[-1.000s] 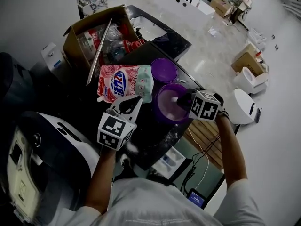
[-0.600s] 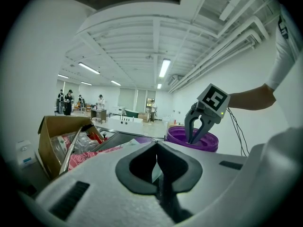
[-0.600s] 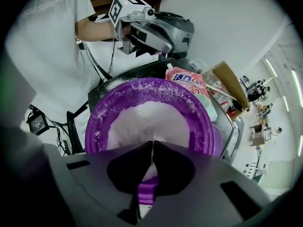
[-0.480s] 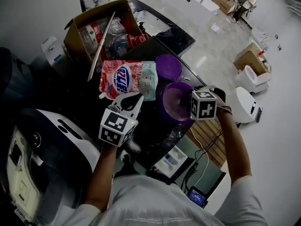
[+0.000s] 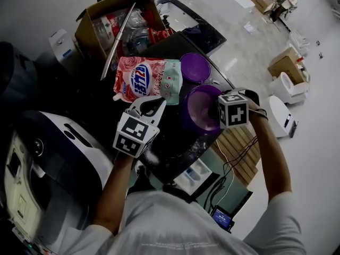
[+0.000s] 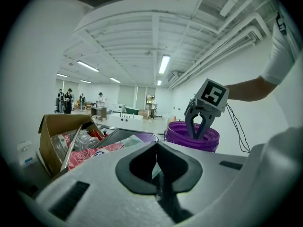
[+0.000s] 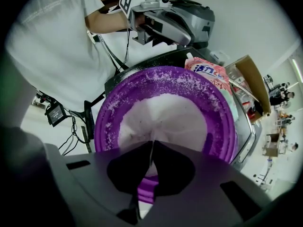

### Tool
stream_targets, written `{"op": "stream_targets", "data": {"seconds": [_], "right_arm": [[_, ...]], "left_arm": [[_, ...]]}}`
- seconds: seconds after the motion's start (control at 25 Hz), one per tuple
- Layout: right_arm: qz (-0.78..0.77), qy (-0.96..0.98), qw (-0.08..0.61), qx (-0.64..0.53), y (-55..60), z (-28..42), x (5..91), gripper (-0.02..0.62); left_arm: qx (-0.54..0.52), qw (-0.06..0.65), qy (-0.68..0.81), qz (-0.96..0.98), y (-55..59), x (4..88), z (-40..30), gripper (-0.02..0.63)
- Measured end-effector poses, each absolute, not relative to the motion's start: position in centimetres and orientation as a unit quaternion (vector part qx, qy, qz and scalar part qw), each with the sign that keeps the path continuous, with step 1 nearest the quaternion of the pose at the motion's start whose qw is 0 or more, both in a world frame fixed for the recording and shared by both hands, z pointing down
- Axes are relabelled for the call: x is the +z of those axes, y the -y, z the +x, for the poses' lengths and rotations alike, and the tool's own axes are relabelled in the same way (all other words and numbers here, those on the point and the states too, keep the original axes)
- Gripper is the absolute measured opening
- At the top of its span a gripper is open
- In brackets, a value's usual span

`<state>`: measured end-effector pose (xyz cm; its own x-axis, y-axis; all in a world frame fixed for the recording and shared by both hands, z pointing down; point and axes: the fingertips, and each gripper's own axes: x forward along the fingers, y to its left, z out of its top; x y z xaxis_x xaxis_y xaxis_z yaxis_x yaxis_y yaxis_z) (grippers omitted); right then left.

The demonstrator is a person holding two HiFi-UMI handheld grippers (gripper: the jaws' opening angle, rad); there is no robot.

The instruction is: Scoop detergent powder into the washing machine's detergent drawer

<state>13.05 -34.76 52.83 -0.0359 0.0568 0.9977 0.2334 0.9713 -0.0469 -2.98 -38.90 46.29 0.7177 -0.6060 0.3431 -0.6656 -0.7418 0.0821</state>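
Note:
An open purple tub (image 5: 197, 110) of white detergent powder (image 7: 163, 115) stands on the dark counter (image 5: 175, 147). Its purple lid (image 5: 194, 67) lies just behind it. My right gripper (image 5: 213, 109) hangs over the tub's right rim, pointing down at the powder. Its jaws (image 7: 152, 144) are shut, with only a thin pale sliver at the tips. The left gripper view shows the right gripper (image 6: 197, 135) dipping into the tub (image 6: 191, 135). My left gripper (image 5: 154, 106) is shut and empty (image 6: 156, 144), left of the tub by the pink detergent bag (image 5: 149, 78).
The white washing machine (image 5: 53, 158) stands at the lower left, beside the counter. A cardboard box (image 5: 114, 20) of bottles with a metal bar sits behind the bag. Cables (image 5: 234, 163) hang off the counter's near right edge. People stand far off in the hall (image 6: 66, 100).
The head view has drifted a little. The right gripper has edged slightly further over the tub. The left gripper stays shut beside the bag.

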Motion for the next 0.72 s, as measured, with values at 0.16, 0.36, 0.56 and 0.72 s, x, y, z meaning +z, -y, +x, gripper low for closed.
{"op": "stream_targets", "data": {"seconds": [0.16, 0.36, 0.56, 0.72], "right_arm": [[-0.156, 0.686, 0.709, -0.056, 34.6, 13.3, 53.0, 0.012], [-0.203, 0.66, 0.722, -0.043, 34.1, 13.6, 52.7, 0.014], [-0.223, 0.645, 0.73, -0.02, 33.2, 13.9, 52.4, 0.014], [-0.223, 0.642, 0.733, -0.005, 32.5, 14.1, 52.2, 0.015]], "left_arm": [[0.153, 0.103, 0.343, 0.921, 38.6, 46.7, -2.9, 0.009], [0.149, 0.1, 0.348, 0.92, 38.5, 46.8, -3.0, 0.009], [0.156, 0.108, 0.347, 0.918, 38.3, 47.3, -3.5, 0.009], [0.155, 0.108, 0.341, 0.921, 38.1, 47.3, -2.9, 0.009]]}}
